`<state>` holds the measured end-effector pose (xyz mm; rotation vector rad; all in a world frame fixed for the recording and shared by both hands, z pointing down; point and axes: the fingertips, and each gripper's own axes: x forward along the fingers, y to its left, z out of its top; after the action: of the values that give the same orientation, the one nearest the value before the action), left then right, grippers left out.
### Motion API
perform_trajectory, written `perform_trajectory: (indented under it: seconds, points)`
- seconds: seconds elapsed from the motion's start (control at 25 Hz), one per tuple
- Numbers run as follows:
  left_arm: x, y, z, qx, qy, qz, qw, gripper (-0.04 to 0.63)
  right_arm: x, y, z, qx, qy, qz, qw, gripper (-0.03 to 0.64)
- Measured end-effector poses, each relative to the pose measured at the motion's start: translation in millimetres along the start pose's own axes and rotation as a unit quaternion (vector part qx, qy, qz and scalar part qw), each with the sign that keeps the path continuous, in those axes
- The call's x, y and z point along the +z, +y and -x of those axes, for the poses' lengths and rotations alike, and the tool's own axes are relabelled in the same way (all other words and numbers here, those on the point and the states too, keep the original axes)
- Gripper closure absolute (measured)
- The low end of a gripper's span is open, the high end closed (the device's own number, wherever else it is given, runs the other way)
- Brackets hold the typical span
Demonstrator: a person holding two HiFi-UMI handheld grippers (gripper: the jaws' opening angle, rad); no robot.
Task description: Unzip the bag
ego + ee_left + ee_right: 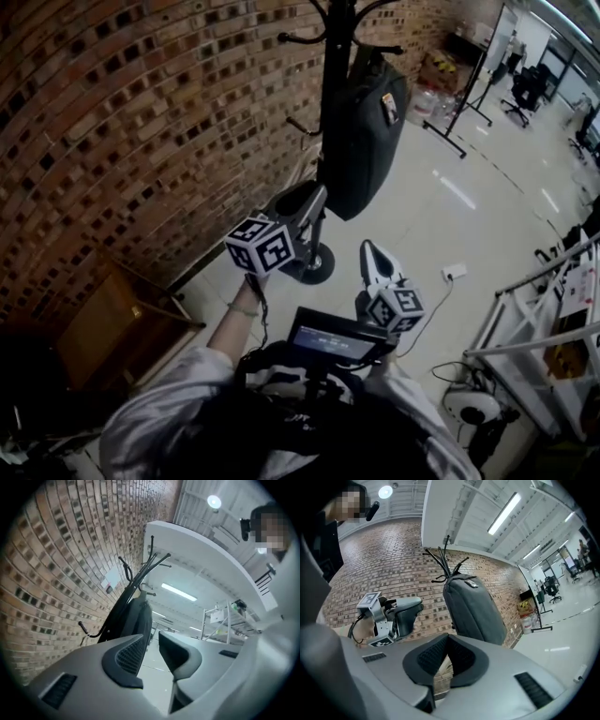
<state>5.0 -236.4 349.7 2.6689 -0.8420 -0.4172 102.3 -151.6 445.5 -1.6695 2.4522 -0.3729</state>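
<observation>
A black bag [364, 141] hangs on a black coat rack [335, 56] in front of a brick wall. My left gripper [306, 202] is held up just left of and below the bag, apart from it, and is open with nothing between its jaws. In the left gripper view the gripper [152, 645] points toward the bag [139, 616], which is some way ahead. My right gripper [368, 247] is lower and to the right, short of the bag. In the right gripper view its fingertips [447, 636] meet and hold nothing, with the bag [476, 611] and the left gripper [402, 613] beyond them.
The coat rack's round base [310, 265] stands on the pale floor by the wall. A wooden box [122, 328] sits low on the left. A white metal shelf frame [534, 319] is at the right, and a power strip [455, 272] lies on the floor.
</observation>
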Motion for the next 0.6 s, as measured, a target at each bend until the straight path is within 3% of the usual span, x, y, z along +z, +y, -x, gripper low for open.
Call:
perform_trajectory:
  seconds: [0.12,0.28,0.36,0.48,0.6]
  points:
    - [12,5,-30,-0.052,0.016,0.024,0.9982,0.463,-2,-9,-16,-0.016,0.001,0.006,1.000,0.629]
    - [30,6,-63,-0.094,0.021,0.069,0.9929,0.457,-4,-27,-27,-0.036,0.009,0.002,0.999,0.629]
    - [33,6,-75,-0.114,0.030,0.107,0.9873,0.457,4,-30,-30,-0.039,0.011,0.003,0.999,0.629]
    - [48,10,-86,-0.139,0.010,0.182,0.9733,0.457,7,-40,-34,-0.040,0.003,0.008,0.999,0.629]
    - [53,18,-92,-0.127,0.001,0.228,0.9652,0.457,7,-55,-38,-0.035,-0.011,0.011,0.999,0.629]
